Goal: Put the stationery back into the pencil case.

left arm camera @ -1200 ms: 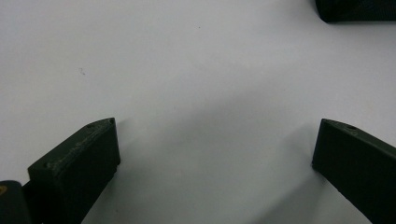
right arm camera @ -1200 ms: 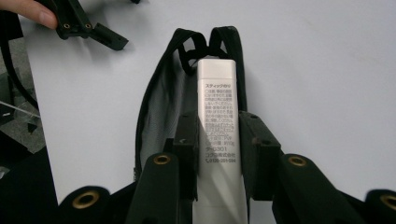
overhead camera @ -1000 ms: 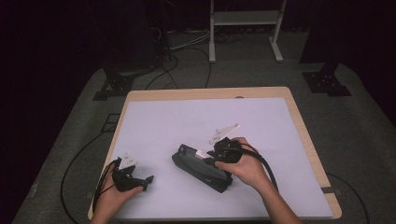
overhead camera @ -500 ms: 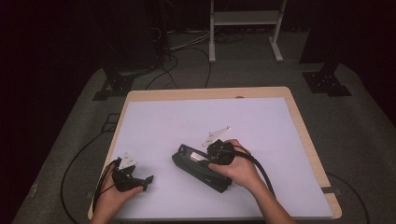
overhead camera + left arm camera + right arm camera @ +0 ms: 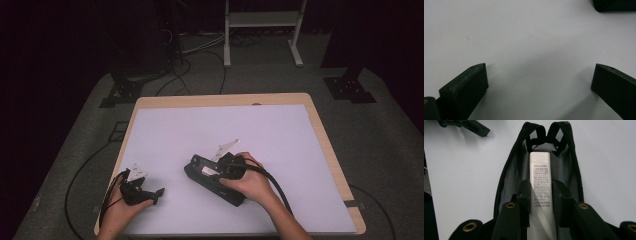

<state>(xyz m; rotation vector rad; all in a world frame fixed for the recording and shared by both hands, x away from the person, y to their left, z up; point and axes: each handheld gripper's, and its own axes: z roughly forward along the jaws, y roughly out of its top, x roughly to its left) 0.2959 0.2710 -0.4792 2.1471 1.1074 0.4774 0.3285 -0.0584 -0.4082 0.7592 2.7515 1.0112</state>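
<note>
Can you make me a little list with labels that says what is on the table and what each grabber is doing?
table: white top, wooden rim
pouch: black zip pouch, unzipped, lying flat near the table's middle
held thing: white printed tube, lying lengthwise inside the pouch
right gripper: jaws shut on the white printed tube
left gripper: jaws wide open, nothing between them, low over bare table
spacing: left gripper apart from the pouch
</note>
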